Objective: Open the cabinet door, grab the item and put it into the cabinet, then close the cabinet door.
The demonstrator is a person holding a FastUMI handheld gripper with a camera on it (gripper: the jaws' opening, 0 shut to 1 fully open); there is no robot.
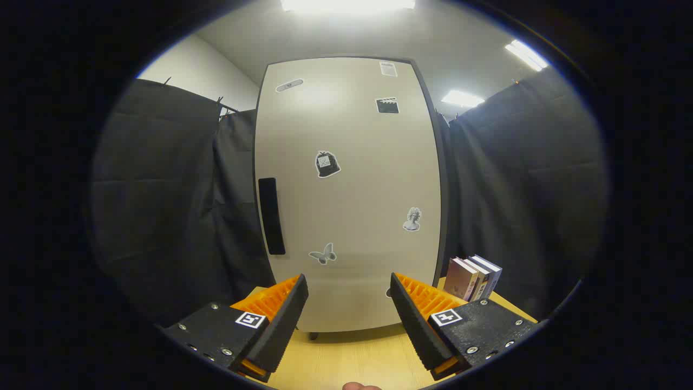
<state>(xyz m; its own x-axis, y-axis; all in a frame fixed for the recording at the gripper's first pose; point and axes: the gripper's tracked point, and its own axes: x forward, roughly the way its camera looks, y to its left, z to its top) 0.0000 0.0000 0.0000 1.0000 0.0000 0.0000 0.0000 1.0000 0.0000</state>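
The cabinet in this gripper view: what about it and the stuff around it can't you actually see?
- Inside of the cabinet: hidden by its shut door.
- Stickers on the door: too small to make out in detail.
- Books beside the cabinet: lower parts hidden behind one finger of the open tongs; titles too small.
- Wooden table: mostly covered by the tongs.
- Behind the black curtains: hidden.
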